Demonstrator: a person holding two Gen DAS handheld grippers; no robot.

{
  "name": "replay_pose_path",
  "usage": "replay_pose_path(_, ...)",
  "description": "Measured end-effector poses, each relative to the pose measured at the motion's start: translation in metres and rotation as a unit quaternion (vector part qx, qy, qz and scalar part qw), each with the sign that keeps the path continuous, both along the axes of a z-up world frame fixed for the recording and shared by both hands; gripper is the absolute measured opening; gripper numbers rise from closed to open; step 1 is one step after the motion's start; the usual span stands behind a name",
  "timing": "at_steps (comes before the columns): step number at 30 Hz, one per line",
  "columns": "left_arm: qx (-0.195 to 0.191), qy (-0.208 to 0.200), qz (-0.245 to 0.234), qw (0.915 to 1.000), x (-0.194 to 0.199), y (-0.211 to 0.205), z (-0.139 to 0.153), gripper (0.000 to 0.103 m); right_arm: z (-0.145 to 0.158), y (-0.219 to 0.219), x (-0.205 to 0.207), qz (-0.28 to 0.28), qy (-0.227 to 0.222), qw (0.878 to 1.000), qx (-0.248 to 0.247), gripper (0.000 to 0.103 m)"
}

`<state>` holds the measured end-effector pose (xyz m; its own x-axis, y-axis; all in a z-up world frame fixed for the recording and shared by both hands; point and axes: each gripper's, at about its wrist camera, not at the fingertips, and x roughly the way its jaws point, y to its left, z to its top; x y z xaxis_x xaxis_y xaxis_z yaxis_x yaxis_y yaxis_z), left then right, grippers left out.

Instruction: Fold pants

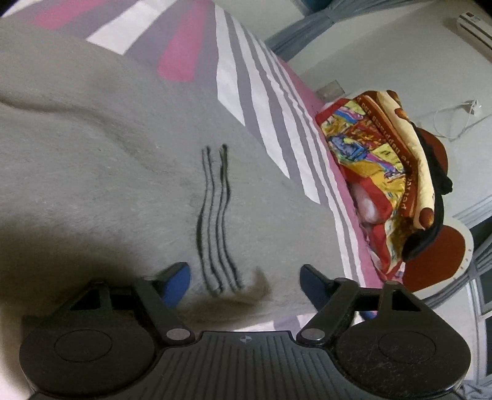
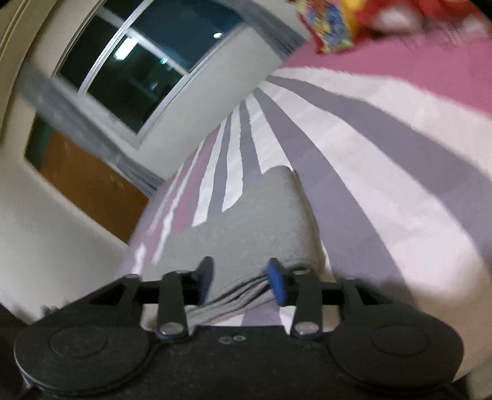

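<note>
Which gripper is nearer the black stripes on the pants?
Left. The left gripper straddles the black stripes on the gray pants; the right gripper shows only plain gray fabric ahead.

Pants (image 1: 107,154) cut off at left; blurred window (image 2: 147,67).

A bed is covered by a striped sheet (image 1: 246,92) in pink, grey and white bands. At its far edge a loud multicoloured blanket (image 1: 375,160) is bunched up, reds and yellows mostly. Plain off-white walls (image 1: 384,46) are seen behind, with an air conditioner (image 1: 475,29) mounted high and a white cable (image 1: 455,120) left dangling from a wall outlet. In the right wrist view a white-framed window (image 2: 147,64) is shown dark, ceiling lights reflected in the glass, with grey curtains (image 2: 92,135) and a brown wooden panel (image 2: 89,184) beside it.
</note>
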<state>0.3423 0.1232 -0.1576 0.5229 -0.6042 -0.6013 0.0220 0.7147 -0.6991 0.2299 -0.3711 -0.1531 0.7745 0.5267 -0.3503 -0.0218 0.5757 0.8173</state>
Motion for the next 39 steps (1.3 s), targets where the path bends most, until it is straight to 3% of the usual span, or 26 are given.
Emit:
replay_pose_path(1, -0.009, 0.01, -0.003, 0.9999, 0.003, -0.001, -0.004, 0.053, -0.007, -0.006, 0.004, -0.003, 0.009, 1.0, 0.028, 0.048)
replay_pose_path(2, -0.017, 0.018, -0.003, 0.9997, 0.005, -0.005, -0.01, 0.045, -0.012, -0.006, 0.007, -0.007, 0.02, 0.999, 0.049, 0.048)
replay_pose_path(5, -0.026, 0.026, 0.0, 0.9993, 0.011, -0.011, -0.02, 0.032, -0.024, -0.011, 0.012, -0.01, 0.035, 0.994, 0.103, 0.047)
replay_pose_path(13, -0.052, 0.012, -0.004, 0.9986, 0.011, -0.015, -0.029, 0.023, -0.047, -0.006, 0.029, -0.012, 0.08, 0.985, 0.155, 0.047)
replay_pose_path(18, -0.101, 0.002, 0.011, 0.9949, 0.006, -0.008, -0.03, 0.023, -0.058, -0.004, 0.033, -0.026, 0.097, 0.977, 0.189, 0.045)
replay_pose_path(20, -0.095, 0.006, 0.01, 0.9954, 0.008, -0.011, -0.032, 0.022, -0.058, -0.004, 0.035, -0.045, 0.102, 0.979, 0.17, 0.03)
replay_pose_path(21, -0.088, 0.01, 0.01, 0.996, 0.008, -0.012, -0.032, 0.021, -0.055, -0.005, 0.035, -0.061, 0.105, 0.982, 0.145, 0.01)
replay_pose_path(22, -0.085, 0.009, 0.01, 0.9963, 0.007, -0.014, -0.031, 0.021, -0.051, -0.005, 0.035, -0.069, 0.1, 0.985, 0.126, 0.009)
replay_pose_path(25, -0.094, -0.029, -0.001, 0.9951, -0.001, -0.021, -0.018, 0.021, -0.02, 0.004, 0.021, -0.067, 0.028, 0.996, 0.046, 0.008)
replay_pose_path(27, -0.071, -0.033, -0.003, 0.9969, -0.006, -0.02, -0.018, 0.021, -0.008, 0.007, 0.012, -0.066, -0.001, 0.998, 0.023, 0.008)
replay_pose_path(28, -0.053, -0.022, 0.001, 0.9984, -0.006, -0.018, -0.024, 0.02, -0.011, 0.008, 0.011, -0.067, 0.002, 0.998, 0.012, 0.008)
replay_pose_path(30, -0.05, -0.016, 0.004, 0.9986, -0.005, -0.014, -0.034, 0.02, -0.03, 0.01, 0.022, -0.055, 0.057, 0.997, -0.015, 0.008)
replay_pose_path(31, -0.046, -0.019, 0.007, 0.9987, -0.006, -0.015, -0.034, 0.02, -0.042, 0.008, 0.024, -0.055, 0.074, 0.996, 0.001, 0.006)
replay_pose_path(33, -0.032, -0.025, 0.007, 0.9991, -0.006, -0.018, -0.029, 0.02, -0.046, 0.002, 0.02, -0.059, 0.071, 0.995, 0.03, 0.007)
replay_pose_path(36, 0.005, -0.044, -0.002, 0.999, -0.009, -0.022, -0.017, 0.02, -0.039, 0.0, 0.016, -0.047, 0.073, 0.996, 0.03, 0.015)
replay_pose_path(39, 0.029, -0.054, 0.009, 0.9981, -0.016, -0.011, -0.007, 0.02, -0.018, -0.004, 0.0, -0.028, 0.042, 0.999, -0.018, 0.023)
